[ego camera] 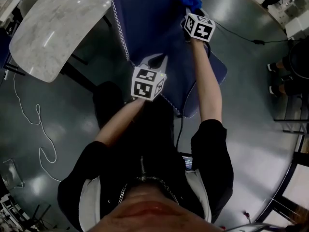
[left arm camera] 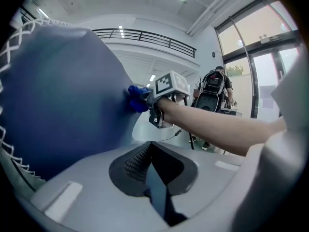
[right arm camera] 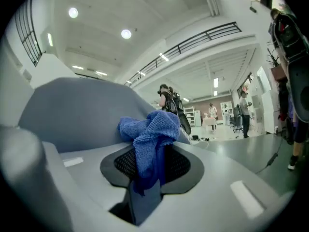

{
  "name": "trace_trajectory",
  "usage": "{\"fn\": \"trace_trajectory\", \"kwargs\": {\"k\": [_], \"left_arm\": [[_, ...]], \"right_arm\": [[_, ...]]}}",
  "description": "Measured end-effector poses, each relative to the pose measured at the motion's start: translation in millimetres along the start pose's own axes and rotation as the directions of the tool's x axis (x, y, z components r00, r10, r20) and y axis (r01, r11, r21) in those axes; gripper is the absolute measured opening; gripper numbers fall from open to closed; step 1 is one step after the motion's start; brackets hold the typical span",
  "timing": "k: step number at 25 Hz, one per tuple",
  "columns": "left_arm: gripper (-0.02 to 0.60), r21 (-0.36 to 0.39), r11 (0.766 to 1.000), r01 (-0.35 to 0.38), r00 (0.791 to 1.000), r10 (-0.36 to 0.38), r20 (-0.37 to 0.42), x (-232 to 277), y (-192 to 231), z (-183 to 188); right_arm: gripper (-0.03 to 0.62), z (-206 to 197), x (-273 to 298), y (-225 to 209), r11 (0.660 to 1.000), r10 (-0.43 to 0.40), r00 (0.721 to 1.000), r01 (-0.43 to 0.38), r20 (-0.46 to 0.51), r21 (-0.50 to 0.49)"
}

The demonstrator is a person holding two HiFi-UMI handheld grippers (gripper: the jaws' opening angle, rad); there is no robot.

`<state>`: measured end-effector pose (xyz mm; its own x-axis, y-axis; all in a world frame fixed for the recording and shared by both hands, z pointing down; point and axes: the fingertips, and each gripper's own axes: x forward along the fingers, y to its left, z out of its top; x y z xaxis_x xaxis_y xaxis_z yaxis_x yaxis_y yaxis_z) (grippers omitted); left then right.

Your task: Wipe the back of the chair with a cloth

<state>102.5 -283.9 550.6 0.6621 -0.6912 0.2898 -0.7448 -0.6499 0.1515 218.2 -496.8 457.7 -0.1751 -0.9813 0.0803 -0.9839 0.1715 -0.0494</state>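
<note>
The chair's blue back (ego camera: 154,23) with white stitched edging fills the top middle of the head view. A blue cloth (ego camera: 189,1) sits bunched at its upper right part, with my right gripper (ego camera: 189,12) shut on it. In the right gripper view the cloth (right arm camera: 149,134) hangs out of the closed jaws, against the chair back (right arm camera: 77,110). The left gripper view shows the cloth (left arm camera: 137,100) pressed on the chair back (left arm camera: 58,91) by the right gripper (left arm camera: 147,100). My left gripper (ego camera: 154,61) hovers by the chair's lower edge, shut with nothing between its jaws (left arm camera: 148,149).
A white marble table (ego camera: 53,28) stands left of the chair. A white cable (ego camera: 38,124) winds over the grey floor at the left, and a black cable (ego camera: 236,33) runs to the right. A person's feet (ego camera: 277,76) show at the right edge.
</note>
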Motion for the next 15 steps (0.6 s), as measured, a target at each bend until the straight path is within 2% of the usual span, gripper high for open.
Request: {"fn": "trace_trajectory", "kwargs": {"k": [2,6,8,10,15], "left_arm": [[0.002,-0.001,1.0,0.001,1.0,-0.001,0.005,0.5,0.3,4.4],[0.002,-0.001,1.0,0.001,1.0,-0.001,0.001,-0.7,-1.3,3.2],[0.002,0.003,1.0,0.001,1.0,-0.001,-0.006,-2.0,-2.5,-0.8],[0.002,0.008,1.0,0.001,1.0,-0.001,-0.01,-3.4,-4.3,-3.3],[0.002,0.009,1.0,0.0,1.0,0.0,-0.011,-7.6,-2.4,-8.4]], "right_arm": [[0.115,40.5,-7.4,22.1,0.997,0.071,0.993,-0.07,0.097,-0.006],[0.114,116.9,-15.1,67.1,0.98,0.197,0.945,-0.201,0.263,-0.011],[0.114,140.5,-9.0,85.4,0.973,0.226,0.932,-0.227,0.283,-0.028],[0.114,152.0,1.0,94.7,0.974,0.227,0.934,-0.22,0.276,-0.055],[0.109,139.5,16.6,94.5,0.98,0.189,0.953,-0.17,0.235,-0.098]]}}
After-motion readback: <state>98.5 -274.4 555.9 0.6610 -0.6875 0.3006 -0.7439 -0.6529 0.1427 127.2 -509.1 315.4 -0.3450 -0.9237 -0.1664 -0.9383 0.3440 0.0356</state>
